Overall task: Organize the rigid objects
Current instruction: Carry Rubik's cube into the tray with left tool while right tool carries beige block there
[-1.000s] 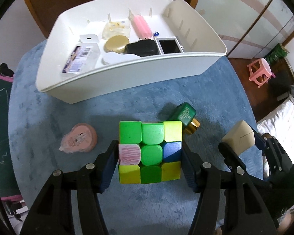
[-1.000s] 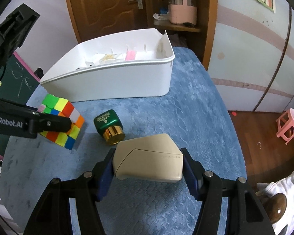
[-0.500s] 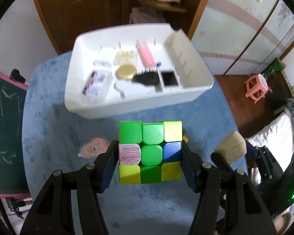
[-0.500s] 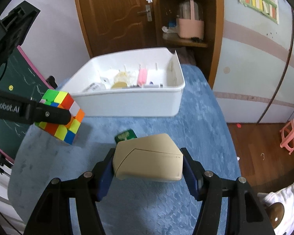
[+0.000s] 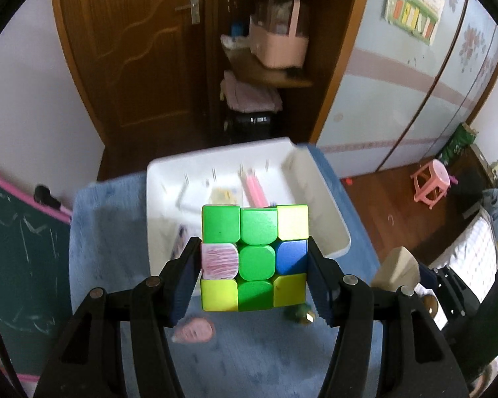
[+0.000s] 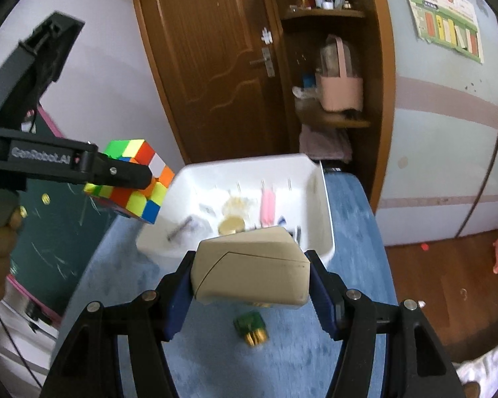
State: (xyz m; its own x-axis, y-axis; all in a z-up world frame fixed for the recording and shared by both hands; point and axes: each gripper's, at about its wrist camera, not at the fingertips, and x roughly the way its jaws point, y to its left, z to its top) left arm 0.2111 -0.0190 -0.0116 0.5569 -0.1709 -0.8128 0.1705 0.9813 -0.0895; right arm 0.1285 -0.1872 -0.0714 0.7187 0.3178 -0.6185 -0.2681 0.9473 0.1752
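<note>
Left wrist view: the puzzle cube (image 5: 254, 257) is pinched between the fingers of the left gripper (image 5: 254, 278), pads pressed on both side faces, as a sec ago. Cube & gripper are now seen much higher above the blue counter (image 5: 109, 232) than before; the white bin (image 5: 332, 219) has dropped from the upper frame to mid-frame, partly hidden behind the cube, w/ door and shelf now filling the top. The pink round item (image 5: 194, 330) and green-gold bottle (image 5: 302, 313) lie on the counter below, looking smaller than earlier. Right wrist view: the beige case (image 6: 252, 267) is clamped by the right gripper (image 6: 252, 285), fingers tight on its ends, grip unchanged; it too has been lifted, so the bottle (image 6: 252, 328) is seen under it and the bin interior (image 6: 235, 205) is visible beyond. Cube (image 6: 132, 182) is held up at left, over the bin's near-left corner area.
</note>
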